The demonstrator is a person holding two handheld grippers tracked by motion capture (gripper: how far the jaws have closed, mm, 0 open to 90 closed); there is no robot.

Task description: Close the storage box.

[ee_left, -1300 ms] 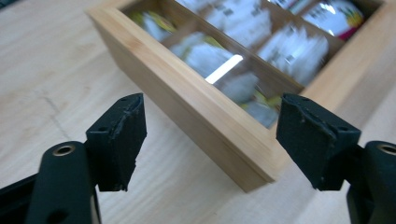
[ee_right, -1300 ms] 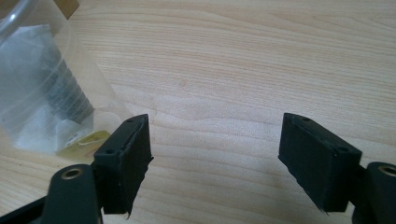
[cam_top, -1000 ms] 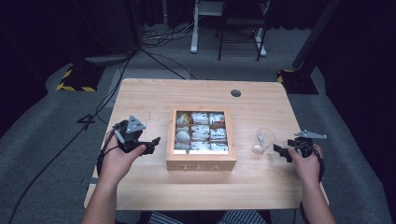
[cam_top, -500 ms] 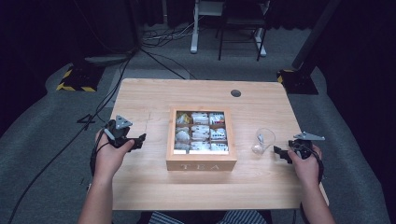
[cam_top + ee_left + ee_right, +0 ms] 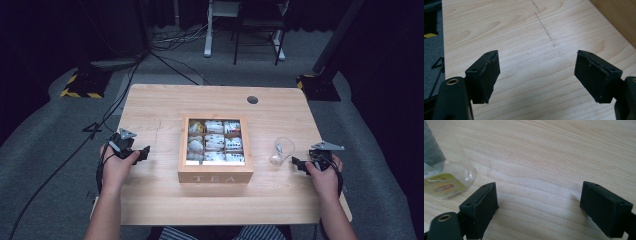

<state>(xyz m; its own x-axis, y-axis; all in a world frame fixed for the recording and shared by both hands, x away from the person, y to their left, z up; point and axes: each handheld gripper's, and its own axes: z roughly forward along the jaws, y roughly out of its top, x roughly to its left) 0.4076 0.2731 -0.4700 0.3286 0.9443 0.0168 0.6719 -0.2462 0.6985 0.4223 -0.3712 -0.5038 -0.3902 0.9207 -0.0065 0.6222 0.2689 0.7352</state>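
Right gripper (image 5: 300,164) at the frame's right edge, jaws just been opening, nothing between them; the glass cup (image 5: 281,151) with its tea bag lies just left of it. Left gripper (image 5: 140,152), lower left, gapes empty beside the tea box (image 5: 215,176).

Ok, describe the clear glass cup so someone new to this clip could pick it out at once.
Start at the wooden tea box in the middle of the table, then look to its right. The clear glass cup stands between the box and the right gripper, apart from both. It is the one see-through thing there, with a tea bag tag inside.
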